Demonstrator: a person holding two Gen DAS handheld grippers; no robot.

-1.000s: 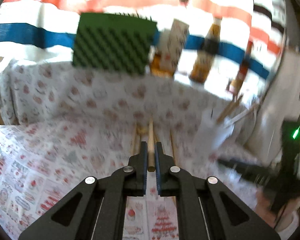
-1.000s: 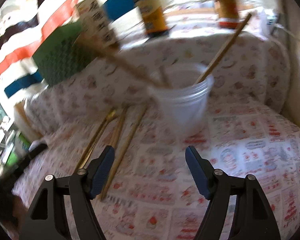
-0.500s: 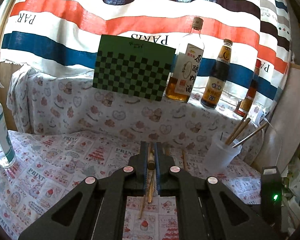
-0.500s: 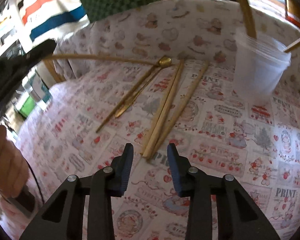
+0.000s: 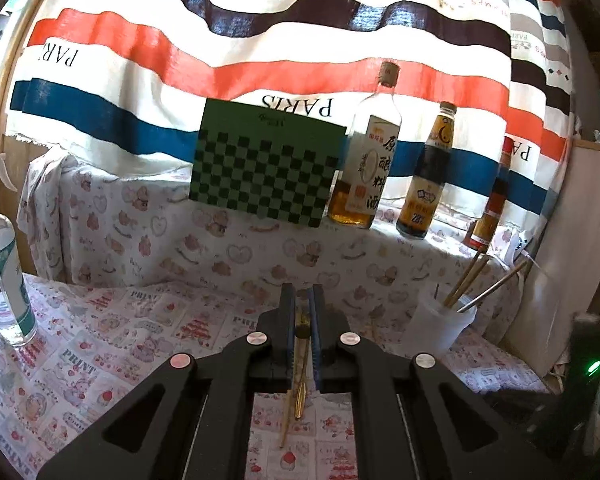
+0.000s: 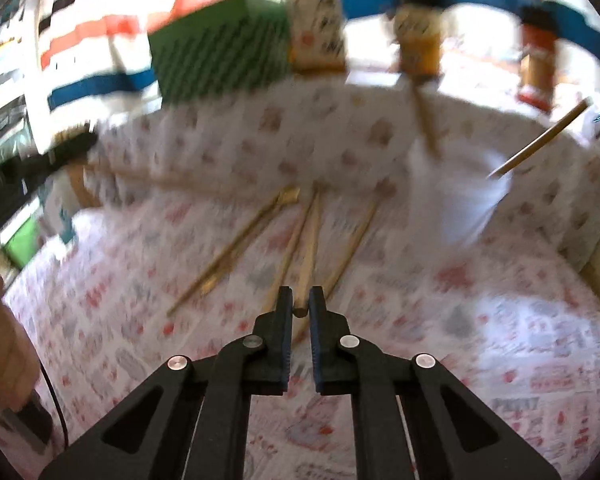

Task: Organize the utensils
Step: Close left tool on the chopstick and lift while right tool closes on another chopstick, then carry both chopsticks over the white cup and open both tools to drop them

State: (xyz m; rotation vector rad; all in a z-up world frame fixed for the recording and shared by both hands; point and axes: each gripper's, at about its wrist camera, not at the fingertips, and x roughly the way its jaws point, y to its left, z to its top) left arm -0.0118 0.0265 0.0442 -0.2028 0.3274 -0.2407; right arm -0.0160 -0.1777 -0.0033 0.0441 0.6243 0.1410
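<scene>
My left gripper is shut on a wooden chopstick and holds it above the table. A white plastic cup with several chopsticks standing in it sits ahead to the right. My right gripper is shut on a wooden chopstick that points forward. Several loose chopsticks lie on the patterned cloth in front of it. The cup shows blurred in the right wrist view at the upper right. The left gripper shows at the left edge there, its chopstick reaching toward the middle.
A green checkered board and three bottles stand on a raised ledge at the back. A spray bottle stands at the left. A striped cloth hangs behind. A wall panel closes the right side.
My left gripper has lifted and levelled out with its chopstick. My right gripper has swung from the cup to the loose chopsticks and closed on one.
</scene>
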